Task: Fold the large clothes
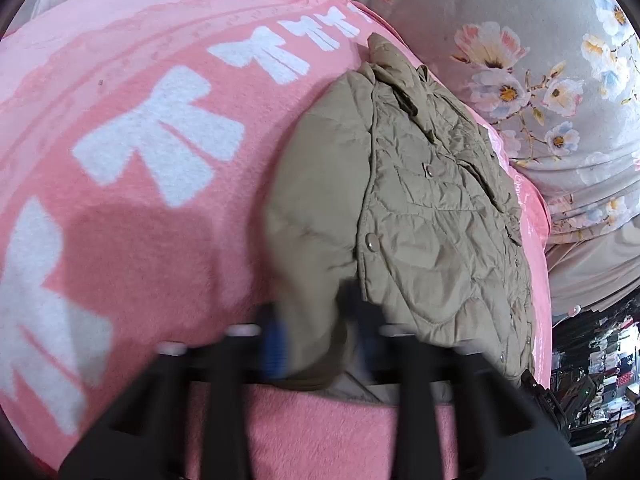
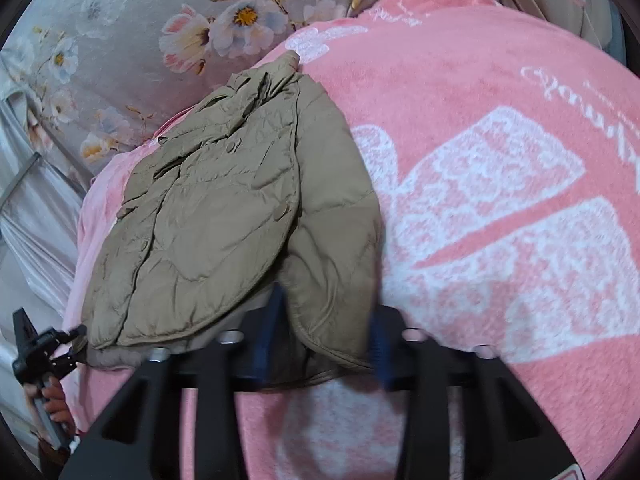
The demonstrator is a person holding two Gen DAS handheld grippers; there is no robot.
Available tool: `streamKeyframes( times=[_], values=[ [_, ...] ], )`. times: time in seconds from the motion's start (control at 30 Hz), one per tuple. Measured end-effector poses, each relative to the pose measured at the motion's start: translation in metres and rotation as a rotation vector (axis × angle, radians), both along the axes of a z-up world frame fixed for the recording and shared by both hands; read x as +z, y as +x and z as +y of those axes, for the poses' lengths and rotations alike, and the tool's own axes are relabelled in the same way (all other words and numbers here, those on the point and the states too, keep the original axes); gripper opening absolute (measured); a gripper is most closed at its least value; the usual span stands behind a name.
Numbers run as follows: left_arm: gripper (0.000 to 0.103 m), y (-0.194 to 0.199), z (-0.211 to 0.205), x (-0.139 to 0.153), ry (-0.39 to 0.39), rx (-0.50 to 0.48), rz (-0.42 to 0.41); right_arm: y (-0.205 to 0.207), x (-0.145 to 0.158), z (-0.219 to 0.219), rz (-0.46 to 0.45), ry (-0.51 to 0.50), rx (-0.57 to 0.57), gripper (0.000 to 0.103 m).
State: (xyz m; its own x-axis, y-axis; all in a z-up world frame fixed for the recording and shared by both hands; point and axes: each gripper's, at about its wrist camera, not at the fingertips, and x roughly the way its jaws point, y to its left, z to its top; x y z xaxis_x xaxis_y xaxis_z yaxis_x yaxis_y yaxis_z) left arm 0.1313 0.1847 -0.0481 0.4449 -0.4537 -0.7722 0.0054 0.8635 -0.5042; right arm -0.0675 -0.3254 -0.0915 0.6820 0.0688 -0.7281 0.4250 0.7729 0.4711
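A khaki quilted jacket [image 1: 424, 216] lies on a pink blanket with white bows [image 1: 132, 184], its body folded over. It also shows in the right wrist view [image 2: 224, 220]. My left gripper [image 1: 316, 340] straddles a sleeve cuff [image 1: 308, 300] at the jacket's near edge; its blue-padded fingers [image 1: 276, 344] are blurred and wide apart around the cloth. My right gripper [image 2: 328, 332] likewise straddles the other sleeve [image 2: 336, 264], fingers [image 2: 378, 348] apart on either side. The left gripper also shows in the right wrist view [image 2: 60, 348], at the jacket's hem corner.
A grey floral bedsheet [image 1: 520, 80] lies beyond the blanket; it also shows in the right wrist view [image 2: 132, 40]. Cluttered shelves [image 1: 592, 368] stand at lower right of the left view. The pink blanket [image 2: 500, 200] spreads wide to the right.
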Motion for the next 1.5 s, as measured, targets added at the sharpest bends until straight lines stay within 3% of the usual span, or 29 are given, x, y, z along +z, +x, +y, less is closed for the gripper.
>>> streamKeyframes(
  times=[0.17, 0.37, 0.5, 0.63, 0.7, 0.77, 0.87, 1.0, 1.13, 1.2, 1.27, 1.3, 1.4, 1.5],
  values=[
    [0.005, -0.026, 0.008, 0.036, -0.027, -0.004, -0.105, -0.029, 0.042, 0.0, -0.142, 0.039, -0.006, 0.005],
    [0.003, -0.086, 0.032, 0.125, -0.082, -0.031, -0.305, -0.09, 0.134, 0.007, -0.353, -0.057, 0.005, 0.004],
    [0.002, -0.126, 0.047, 0.185, -0.079, -0.017, -0.457, -0.124, 0.185, 0.0, -0.491, -0.097, -0.029, 0.004],
    [0.0, -0.139, 0.05, 0.238, 0.02, 0.059, -0.645, -0.118, 0.216, -0.009, -0.567, -0.14, -0.055, 0.004],
    [0.0, -0.124, 0.048, 0.251, 0.067, 0.086, -0.693, -0.088, 0.217, -0.014, -0.563, -0.149, -0.043, 0.004],
    [0.0, -0.094, 0.041, 0.245, 0.058, 0.074, -0.645, -0.049, 0.208, -0.018, -0.519, -0.118, -0.032, 0.004],
    [0.0, -0.064, 0.022, 0.215, 0.026, -0.004, -0.492, -0.02, 0.2, -0.007, -0.466, -0.104, 0.0, 0.004],
    [0.0, -0.081, 0.016, 0.188, 0.04, -0.069, -0.397, -0.02, 0.211, 0.018, -0.448, -0.257, 0.022, 0.004],
    [0.001, -0.103, 0.022, 0.162, 0.038, -0.115, -0.274, 0.0, 0.227, 0.013, -0.434, -0.273, 0.032, 0.004],
    [0.015, -0.116, 0.027, 0.154, 0.041, -0.12, -0.236, 0.013, 0.231, 0.011, -0.424, -0.301, 0.014, 0.004],
    [0.044, -0.134, 0.036, 0.155, 0.027, -0.12, -0.226, 0.022, 0.231, 0.008, -0.414, -0.312, -0.003, 0.004],
    [0.052, -0.147, 0.043, 0.156, 0.022, -0.109, -0.234, 0.025, 0.229, 0.006, -0.413, -0.301, -0.009, 0.004],
    [0.068, -0.167, 0.058, 0.16, -0.004, -0.09, -0.212, 0.026, 0.227, 0.006, -0.408, -0.293, -0.019, 0.004],
    [0.07, -0.18, 0.072, 0.151, -0.109, -0.092, -0.115, 0.024, 0.227, 0.008, -0.406, -0.309, -0.02, 0.004]
  ],
)
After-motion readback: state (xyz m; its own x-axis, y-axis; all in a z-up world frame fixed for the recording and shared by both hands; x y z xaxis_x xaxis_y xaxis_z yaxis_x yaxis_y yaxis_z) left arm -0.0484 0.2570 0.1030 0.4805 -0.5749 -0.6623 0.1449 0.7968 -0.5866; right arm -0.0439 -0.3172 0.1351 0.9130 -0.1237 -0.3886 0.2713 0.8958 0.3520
